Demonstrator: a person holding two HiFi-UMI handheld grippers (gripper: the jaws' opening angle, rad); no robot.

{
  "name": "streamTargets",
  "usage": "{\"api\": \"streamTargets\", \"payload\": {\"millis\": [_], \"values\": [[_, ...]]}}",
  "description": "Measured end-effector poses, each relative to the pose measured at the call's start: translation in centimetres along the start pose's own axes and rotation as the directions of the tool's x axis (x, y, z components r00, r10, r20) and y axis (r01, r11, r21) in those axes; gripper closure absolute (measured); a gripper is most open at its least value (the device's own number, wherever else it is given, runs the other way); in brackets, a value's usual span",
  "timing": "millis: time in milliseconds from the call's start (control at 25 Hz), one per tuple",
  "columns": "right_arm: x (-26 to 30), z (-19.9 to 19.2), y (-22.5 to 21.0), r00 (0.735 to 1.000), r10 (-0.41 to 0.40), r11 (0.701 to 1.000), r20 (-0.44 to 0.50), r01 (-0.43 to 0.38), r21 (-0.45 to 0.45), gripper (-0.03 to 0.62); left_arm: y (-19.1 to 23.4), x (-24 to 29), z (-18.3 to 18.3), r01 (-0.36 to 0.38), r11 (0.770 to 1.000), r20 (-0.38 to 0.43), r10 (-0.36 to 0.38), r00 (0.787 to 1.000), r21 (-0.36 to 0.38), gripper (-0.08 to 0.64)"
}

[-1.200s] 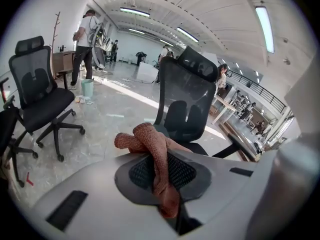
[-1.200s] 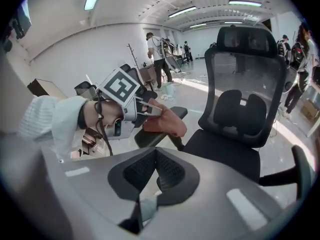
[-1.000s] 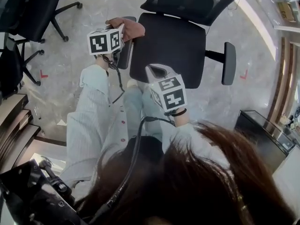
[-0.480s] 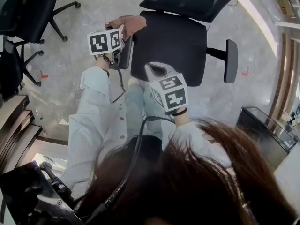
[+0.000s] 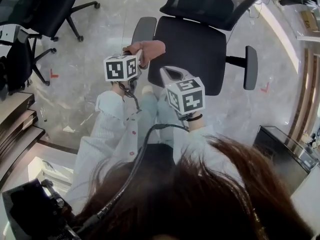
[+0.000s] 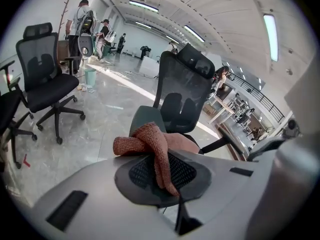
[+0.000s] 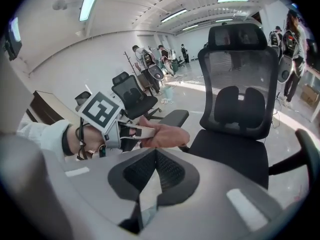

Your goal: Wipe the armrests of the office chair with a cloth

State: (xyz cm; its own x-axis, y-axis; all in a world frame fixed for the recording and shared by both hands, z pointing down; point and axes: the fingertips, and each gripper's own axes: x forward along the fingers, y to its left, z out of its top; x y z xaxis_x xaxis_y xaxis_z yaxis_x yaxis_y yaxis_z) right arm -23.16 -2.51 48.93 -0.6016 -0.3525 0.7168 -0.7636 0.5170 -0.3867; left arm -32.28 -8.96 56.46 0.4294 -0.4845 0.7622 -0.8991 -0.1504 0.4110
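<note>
Marble floor (image 5: 100, 44), office chair (image 5: 190, 49) facing the person. Left gripper (image 5: 136, 64) fingers clamped on the pink cloth (image 5: 149, 50) at the near end of the left-hand armrest (image 5: 144, 30); contact unclear. Right gripper (image 5: 167, 74) fingers together, empty. Judged: right-hand armrest (image 5: 250, 67) not yet wiped.

Grey glossy marble floor (image 5: 97, 41). Office chair (image 5: 190, 46) stands on it. Black chair (image 5: 52, 4) well left of office chair. Red mark (image 5: 54, 75) left of office chair, another red mark (image 5: 265, 87) just right.

You wear pale, finely striped sleeves (image 5: 107, 121), a black band (image 5: 192, 118) on your right wrist, and a trailing black cable (image 5: 142, 156).
</note>
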Motion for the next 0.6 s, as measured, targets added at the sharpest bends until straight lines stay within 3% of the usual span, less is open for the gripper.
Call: {"api": "streamTargets", "payload": {"millis": [280, 600], "values": [[-1.6, 0.2, 0.7, 0.999, 0.026, 1.000, 0.037, -0.026, 0.003, 0.591, -1.9, -3.3, -4.7, -0.003, 1.000, 0.002, 0.003, 1.000, -0.028, 0.523], [-1.7, -0.4, 1.4, 0.999, 0.036, 0.999, 0.031, -0.036, 0.011, 0.591, -1.2, -3.9, -4.5, 0.006, 1.000, 0.014, -0.006, 1.000, -0.001, 0.523]]}}
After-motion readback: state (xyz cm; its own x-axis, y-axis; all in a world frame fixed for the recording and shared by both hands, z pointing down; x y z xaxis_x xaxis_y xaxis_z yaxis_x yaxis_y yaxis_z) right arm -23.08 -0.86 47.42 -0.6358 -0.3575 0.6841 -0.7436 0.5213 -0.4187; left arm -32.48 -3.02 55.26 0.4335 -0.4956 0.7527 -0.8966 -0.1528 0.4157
